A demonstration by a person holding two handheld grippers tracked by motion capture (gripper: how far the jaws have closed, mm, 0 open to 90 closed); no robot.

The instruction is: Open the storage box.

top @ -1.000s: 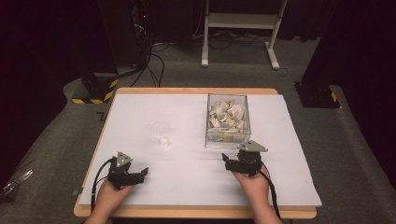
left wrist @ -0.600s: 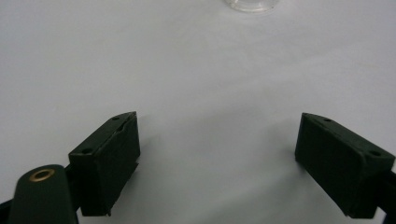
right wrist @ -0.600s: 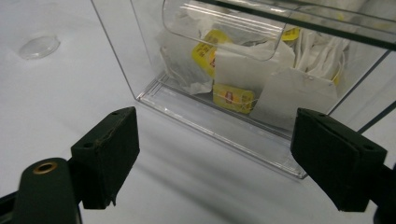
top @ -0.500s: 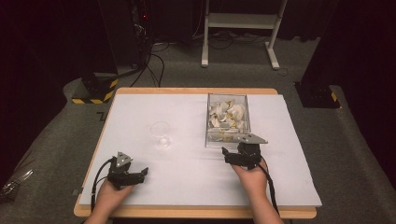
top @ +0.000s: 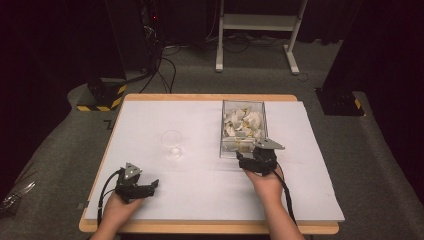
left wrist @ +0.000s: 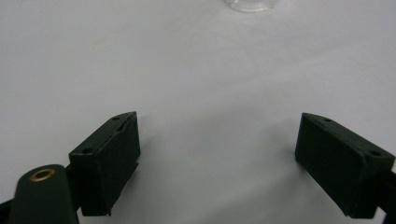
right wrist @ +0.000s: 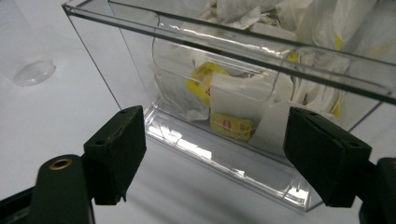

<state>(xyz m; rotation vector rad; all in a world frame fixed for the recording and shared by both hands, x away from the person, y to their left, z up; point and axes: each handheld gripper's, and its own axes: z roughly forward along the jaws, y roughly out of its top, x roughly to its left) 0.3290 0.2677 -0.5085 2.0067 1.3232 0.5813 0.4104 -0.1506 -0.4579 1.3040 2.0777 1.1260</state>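
A clear plastic box [top: 243, 107] full of white tea bags [top: 242, 122] with yellow tags stands right of the table's middle. My right gripper [top: 248, 155] sits just in front of its near end, pointing at it. In the right gripper view the right gripper [right wrist: 214, 135] is open. Its jaws have just been closing a little, with nothing between them. Behind them rises the box's front wall [right wrist: 140, 79], with a yellow-tagged tea bag [right wrist: 229, 125] inside. My left gripper [top: 150, 186] rests open at the front left, and the left gripper [left wrist: 219, 119] hovers over bare white surface.
An empty clear cup [top: 172, 144] stands on the white sheet [top: 200, 185] left of the box; its base [left wrist: 252, 3] shows at the top of the left gripper view. The wooden table edge [top: 210, 228] runs along the front. Cables and a stand lie on the floor behind.
The right hand has edged forward, bringing its gripper closer to the box's near end. The left hand has stayed where it was.
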